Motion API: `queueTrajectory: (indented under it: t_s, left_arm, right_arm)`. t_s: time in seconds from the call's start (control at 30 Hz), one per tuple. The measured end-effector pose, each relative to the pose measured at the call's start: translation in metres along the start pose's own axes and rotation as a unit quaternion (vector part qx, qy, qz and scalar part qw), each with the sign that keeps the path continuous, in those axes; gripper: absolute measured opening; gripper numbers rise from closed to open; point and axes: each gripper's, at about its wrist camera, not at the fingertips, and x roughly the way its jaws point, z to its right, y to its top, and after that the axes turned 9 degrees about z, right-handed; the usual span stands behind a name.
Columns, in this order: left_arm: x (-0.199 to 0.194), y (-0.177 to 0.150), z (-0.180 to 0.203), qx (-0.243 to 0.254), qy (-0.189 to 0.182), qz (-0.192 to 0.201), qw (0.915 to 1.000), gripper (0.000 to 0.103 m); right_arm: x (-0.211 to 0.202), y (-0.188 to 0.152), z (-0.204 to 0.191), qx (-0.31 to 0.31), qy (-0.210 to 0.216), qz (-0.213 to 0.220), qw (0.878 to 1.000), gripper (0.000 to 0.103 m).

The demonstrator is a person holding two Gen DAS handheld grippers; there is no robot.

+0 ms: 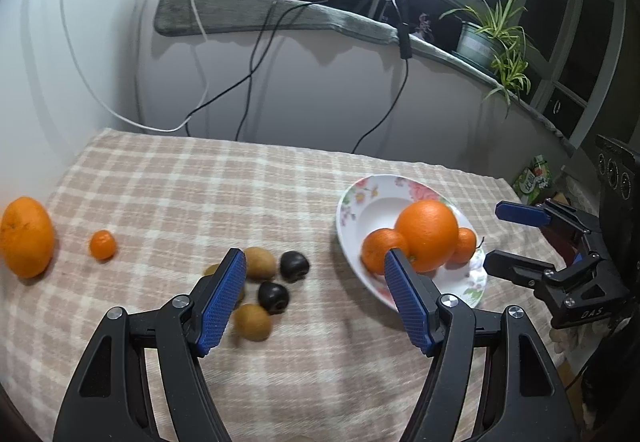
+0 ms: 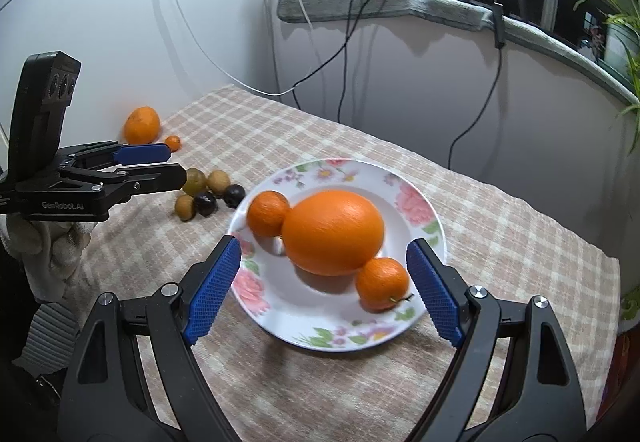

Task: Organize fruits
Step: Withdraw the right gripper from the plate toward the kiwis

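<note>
Already on the floral plate (image 2: 416, 202) sit three citrus fruits: a large orange (image 2: 334, 232) in the middle, a small mandarin (image 2: 267, 213) touching its far-left side and another small mandarin (image 2: 382, 283) touching its near-right side. Left of the plate, on the checked tablecloth (image 1: 180, 182), lies a tight cluster of kiwis (image 1: 260, 262) and dark round fruits (image 1: 294, 266), of a kind that cannot be told. Well apart at the far left, another large orange (image 1: 26, 236) rests with a tiny mandarin (image 1: 103, 244) just beside it.

The left gripper (image 1: 314, 296) hovers above the cloth between the cluster and the plate, jaws spread wide and holding nothing. The right gripper (image 2: 324, 290) hangs over the near side of the plate, likewise wide open and empty, its fingers straddling the fruit there.

Sorting seems partly done, with citrus gathering on the plate. A sensible next pick is probably the two stray citrus at the far left, which suit the left gripper. Round fruit rolls, so the jaws should come down centred over the widest part and close gently. Placing should aim at a bare part of the plate, since a nudge could roll the resting fruit off.

One kiwi is partly hidden behind the left gripper's blue finger (image 1: 224, 298), and both views are slightly blurred. The table's near edge is cut off.
</note>
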Motion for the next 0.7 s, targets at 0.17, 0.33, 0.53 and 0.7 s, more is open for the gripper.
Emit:
queueTrajectory:
  t_s: [0.17, 0.33, 0.53, 0.7]
  left_arm:
    - [-0.009, -0.003, -0.017, -0.01, 0.016, 0.003, 0.9998, 0.071]
    - [-0.016, -0.006, -0.035, -0.02, 0.031, 0.005, 0.9993, 0.071]
    - [-0.022, -0.013, -0.056, -0.034, 0.047, 0.003, 0.9983, 0.071]
    - [-0.026, -0.02, -0.073, -0.045, 0.06, 0.001, 0.9972, 0.07]
  right_arm:
    - [0.006, 0.007, -0.013, -0.014, 0.014, 0.001, 1.0, 0.087]
    - [0.015, 0.013, -0.03, -0.033, 0.029, -0.001, 0.999, 0.087]
    - [0.027, 0.021, -0.048, -0.051, 0.049, -0.006, 0.997, 0.087]
    - [0.039, 0.027, -0.063, -0.066, 0.062, -0.014, 0.996, 0.087]
